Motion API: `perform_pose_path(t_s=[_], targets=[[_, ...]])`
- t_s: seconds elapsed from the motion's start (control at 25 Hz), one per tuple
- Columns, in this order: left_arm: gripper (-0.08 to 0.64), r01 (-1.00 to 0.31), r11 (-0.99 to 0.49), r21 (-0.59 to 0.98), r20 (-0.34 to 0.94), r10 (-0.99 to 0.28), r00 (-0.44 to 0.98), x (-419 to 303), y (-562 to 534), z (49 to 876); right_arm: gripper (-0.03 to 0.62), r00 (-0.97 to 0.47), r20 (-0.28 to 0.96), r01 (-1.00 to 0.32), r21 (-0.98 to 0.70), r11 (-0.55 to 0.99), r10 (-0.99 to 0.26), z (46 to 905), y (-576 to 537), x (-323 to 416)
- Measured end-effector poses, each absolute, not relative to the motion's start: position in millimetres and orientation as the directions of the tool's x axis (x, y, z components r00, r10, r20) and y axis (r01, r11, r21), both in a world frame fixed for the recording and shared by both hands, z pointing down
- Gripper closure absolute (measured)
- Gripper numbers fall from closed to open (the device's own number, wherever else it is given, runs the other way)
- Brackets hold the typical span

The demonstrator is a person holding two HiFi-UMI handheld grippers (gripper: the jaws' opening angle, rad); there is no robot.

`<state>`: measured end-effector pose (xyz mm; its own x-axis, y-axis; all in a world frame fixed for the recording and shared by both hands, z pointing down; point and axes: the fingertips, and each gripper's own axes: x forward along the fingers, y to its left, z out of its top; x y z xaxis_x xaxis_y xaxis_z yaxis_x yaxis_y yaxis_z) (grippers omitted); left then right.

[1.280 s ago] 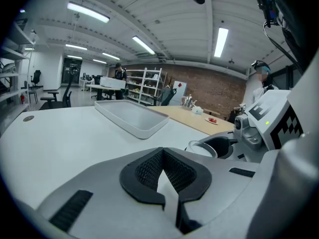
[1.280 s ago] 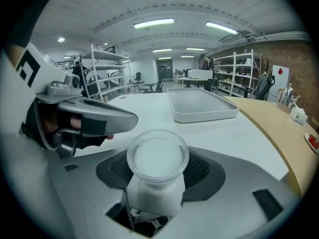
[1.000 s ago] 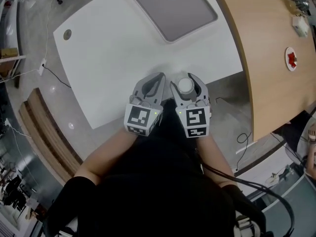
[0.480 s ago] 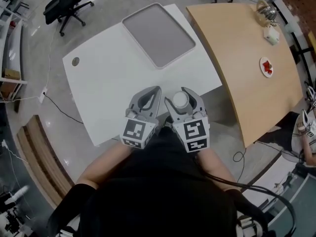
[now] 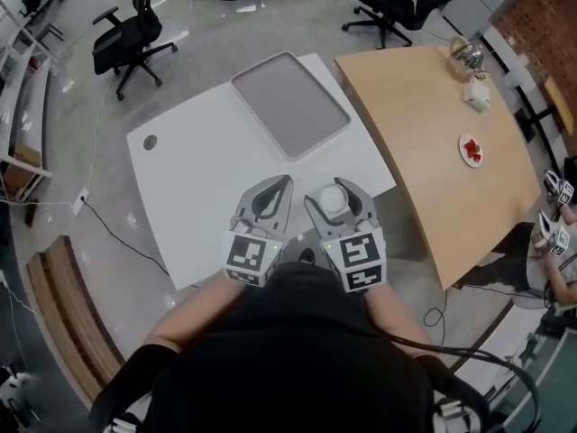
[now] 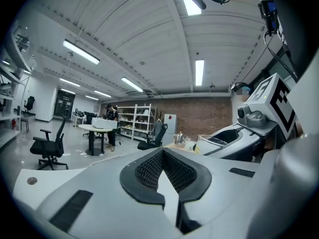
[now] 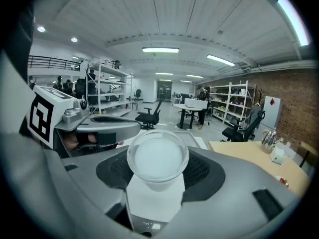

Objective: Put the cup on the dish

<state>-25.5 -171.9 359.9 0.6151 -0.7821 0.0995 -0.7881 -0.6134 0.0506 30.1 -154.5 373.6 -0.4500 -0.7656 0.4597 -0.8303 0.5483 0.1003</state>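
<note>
A small translucent white cup [image 5: 334, 198] sits upright between the jaws of my right gripper [image 5: 335, 190], which is shut on it, above the near edge of the white table [image 5: 207, 179]. In the right gripper view the cup [image 7: 157, 159] fills the space between the black pads. Close beside it on the left, my left gripper [image 5: 282, 184] is shut with nothing in it; its pads meet at the tip [image 6: 162, 153]. A small white dish [image 5: 471, 150] with something red on it lies far right on the wooden table [image 5: 424, 124]. A grey tray [image 5: 290, 104] lies at the white table's far end.
A kettle [image 5: 466, 55] and a small white object [image 5: 479, 95] stand at the wooden table's far end. Office chairs [image 5: 131, 39] stand on the floor beyond. A cable [image 5: 113, 233] runs on the floor at left. A person's arm [image 5: 554, 233] shows at the right edge.
The view has lifted and now takes in more of the room. Both grippers stay side by side by the table's near edge. The right one still holds the cup.
</note>
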Motion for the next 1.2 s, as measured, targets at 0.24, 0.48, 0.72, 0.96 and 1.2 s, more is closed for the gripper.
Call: perform_pose_path(t_s=[0.24, 0.48, 0.72, 0.96, 1.2], targets=[[0.560, -0.778, -0.627, 0.039, 0.075, -0.775, 0.628, -31.8, -167.7, 350.8, 0.347, -0.449, 0.456, -0.834, 0.097, 0.544, -0.769, 370.2, -149.9, 18.0], [0.560, -0.775, -0.631, 0.044, 0.081, -0.770, 0.632, -50.5, -162.3, 353.7, 0.347, -0.435, 0.442, -0.848, 0.094, 0.522, -0.785, 370.0, -147.4, 2.6], [0.560, -0.779, -0.625, 0.043, 0.103, -0.773, 0.626, -65.0, -166.6, 362.1, 0.347, -0.433, 0.446, -0.852, 0.082, 0.518, -0.783, 374.6, -155.2, -5.8], [0.560, -0.788, -0.615, 0.047, 0.098, -0.782, 0.616, -61.0, -193.6, 363.9, 0.347, -0.441, 0.450, -0.843, 0.089, 0.530, -0.777, 378.6, -184.4, 1.4], [0.560, -0.791, -0.610, 0.055, 0.114, -0.783, 0.612, -50.4, -220.4, 371.7, 0.347, -0.448, 0.460, -0.839, 0.081, 0.539, -0.767, 385.6, -214.3, 9.3]])
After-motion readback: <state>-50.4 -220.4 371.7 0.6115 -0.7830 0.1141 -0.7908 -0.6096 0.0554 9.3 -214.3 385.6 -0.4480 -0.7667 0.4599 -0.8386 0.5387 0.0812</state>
